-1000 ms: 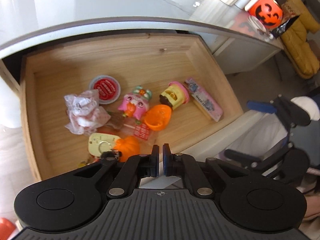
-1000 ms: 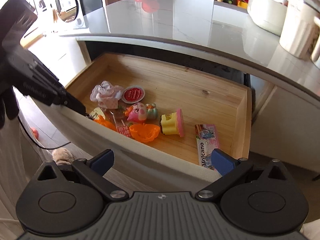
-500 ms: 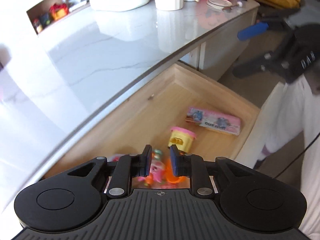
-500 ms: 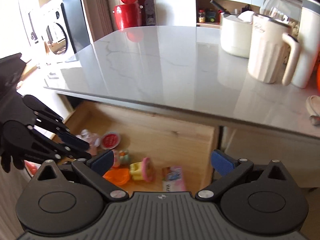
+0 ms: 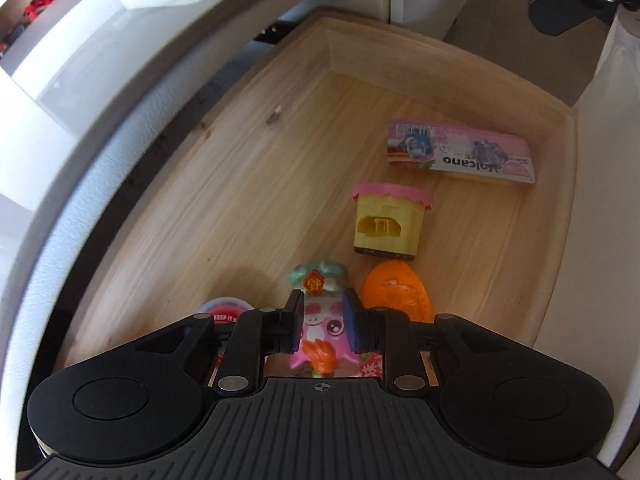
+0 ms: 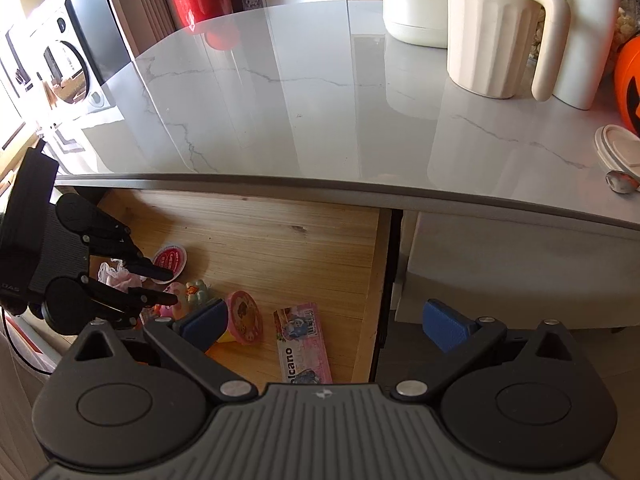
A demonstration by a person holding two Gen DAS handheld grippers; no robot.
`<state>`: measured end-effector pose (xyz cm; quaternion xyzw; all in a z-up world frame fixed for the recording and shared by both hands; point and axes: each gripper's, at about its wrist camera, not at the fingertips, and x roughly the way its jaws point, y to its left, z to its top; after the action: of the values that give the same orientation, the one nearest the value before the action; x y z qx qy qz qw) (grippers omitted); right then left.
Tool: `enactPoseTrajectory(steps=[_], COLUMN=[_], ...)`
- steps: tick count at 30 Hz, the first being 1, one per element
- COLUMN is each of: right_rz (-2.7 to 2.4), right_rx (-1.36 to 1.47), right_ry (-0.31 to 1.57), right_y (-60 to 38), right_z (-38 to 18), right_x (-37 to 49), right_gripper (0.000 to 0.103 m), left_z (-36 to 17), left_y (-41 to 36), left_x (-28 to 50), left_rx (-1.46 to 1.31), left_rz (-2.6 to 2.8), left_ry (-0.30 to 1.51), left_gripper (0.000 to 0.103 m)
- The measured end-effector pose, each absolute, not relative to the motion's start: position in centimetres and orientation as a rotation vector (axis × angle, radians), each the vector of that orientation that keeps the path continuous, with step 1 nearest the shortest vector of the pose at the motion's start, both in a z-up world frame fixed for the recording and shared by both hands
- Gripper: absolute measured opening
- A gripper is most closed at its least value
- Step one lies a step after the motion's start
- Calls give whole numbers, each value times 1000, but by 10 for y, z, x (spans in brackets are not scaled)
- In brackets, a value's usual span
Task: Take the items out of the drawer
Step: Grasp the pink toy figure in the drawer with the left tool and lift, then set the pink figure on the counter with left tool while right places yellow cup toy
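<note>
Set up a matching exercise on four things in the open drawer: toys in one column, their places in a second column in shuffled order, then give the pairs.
Things:
1. pink pig toy
2. yellow toy pot with pink frilled lid
3. pink Volcano packet
4. red round lid

Places:
A. lying flat, closest to the drawer's far right corner
B. between the parted fingers of the left gripper, pads not yet pressing
C. partly hidden behind the left gripper's left finger
D. on its side, between the packet and the orange half shell

Pairs: 1-B, 2-D, 3-A, 4-C
</note>
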<state>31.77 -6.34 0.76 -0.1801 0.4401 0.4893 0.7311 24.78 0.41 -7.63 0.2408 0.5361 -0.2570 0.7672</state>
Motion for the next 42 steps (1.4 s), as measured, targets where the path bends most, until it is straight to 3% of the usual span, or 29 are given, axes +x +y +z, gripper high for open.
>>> enactPoseTrajectory(steps=[4, 8, 10, 12, 17, 18, 20, 25, 29, 42], right_rz=[1092, 1110, 1118, 1123, 1201, 1228, 1303, 1382, 1253, 1126], right_rx=[-415, -457, -474, -485, -527, -572, -707, -880, -995, -1247], right_ry=[975, 964, 964, 958, 994, 987, 954, 1048, 1080, 1167], right_y=[-60, -53, -50, -48, -29, -22, -5, 35, 67, 98], right_z=[9, 7, 6, 6, 7, 6, 1, -22, -49, -88], right_x=[313, 306, 303, 301, 299, 295, 280, 251, 234, 221], right_gripper=[103, 103, 103, 103, 103, 100, 83, 65, 62, 62], left_z=[-86, -93, -93, -89, -68, -60, -43, -5, -6, -10], left_y=[8, 20, 25, 27, 29, 34, 49, 100, 136, 168], left_x=[260, 266, 268, 266, 250, 245, 233, 194, 178, 170], left_rx=[452, 395, 370, 356, 449, 440, 390, 165, -46, -199], left_rz=[-542, -517, -519, -549, -500, -503, -492, -422, -394, -341], left_ry=[1206, 1232, 1235, 1230, 1193, 1174, 1141, 1029, 968, 968], left_gripper=[55, 64, 63, 48, 45, 44, 44, 43, 43, 43])
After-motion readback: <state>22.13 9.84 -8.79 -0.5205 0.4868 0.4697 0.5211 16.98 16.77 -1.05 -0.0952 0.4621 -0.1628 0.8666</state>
